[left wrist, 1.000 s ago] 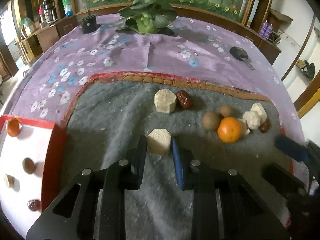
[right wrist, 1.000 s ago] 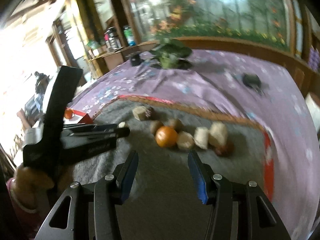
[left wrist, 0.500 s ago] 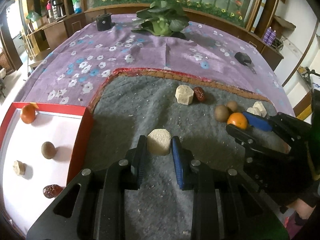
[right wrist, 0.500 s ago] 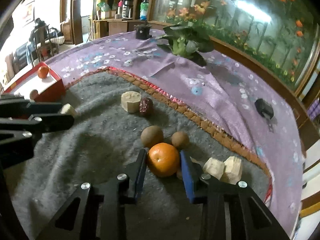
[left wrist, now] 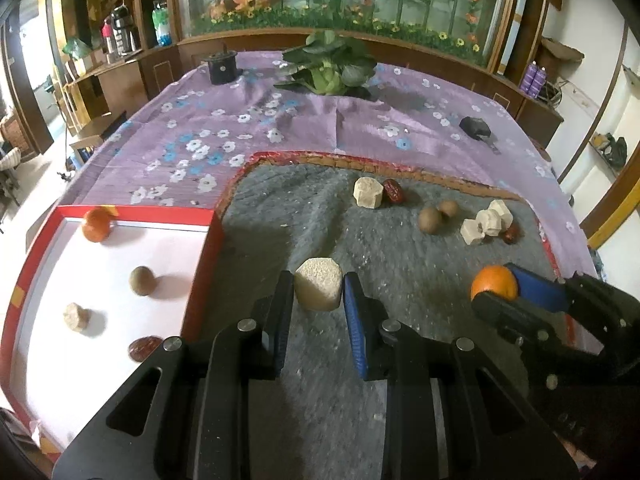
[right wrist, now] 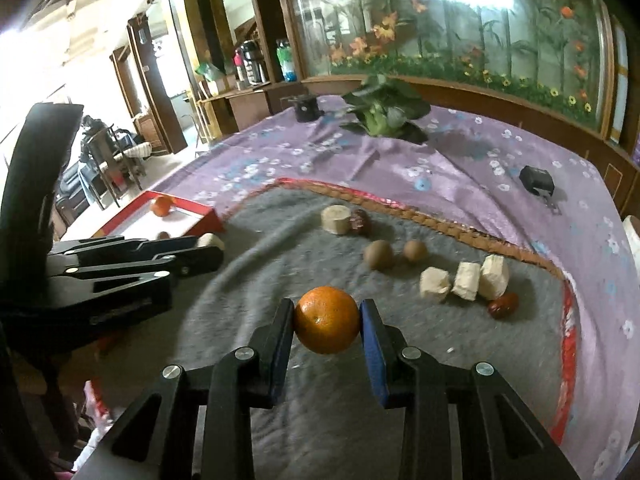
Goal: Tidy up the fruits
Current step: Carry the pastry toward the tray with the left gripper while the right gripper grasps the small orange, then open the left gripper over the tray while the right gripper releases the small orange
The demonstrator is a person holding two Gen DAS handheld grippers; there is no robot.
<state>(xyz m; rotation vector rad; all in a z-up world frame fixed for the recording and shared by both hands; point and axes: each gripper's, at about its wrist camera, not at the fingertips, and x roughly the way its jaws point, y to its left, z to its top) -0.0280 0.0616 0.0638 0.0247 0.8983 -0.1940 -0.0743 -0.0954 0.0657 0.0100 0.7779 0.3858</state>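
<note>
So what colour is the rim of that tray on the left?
Red, around the white-floored tray; clearest in the left wrist view.

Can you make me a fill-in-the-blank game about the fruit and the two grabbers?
1. The right gripper squeezes an ____.
2. The left gripper holds a pale ____-coloured chunk.
3. The tray with the white floor has a ____ rim.
4. The tray holds ____ pieces already.

Missing words: orange; cream; red; four

Both wrist views look forward and down, close over the shared grey mat [left wrist: 304, 232], toward the aquarium wall [right wrist: 460, 20].
</note>
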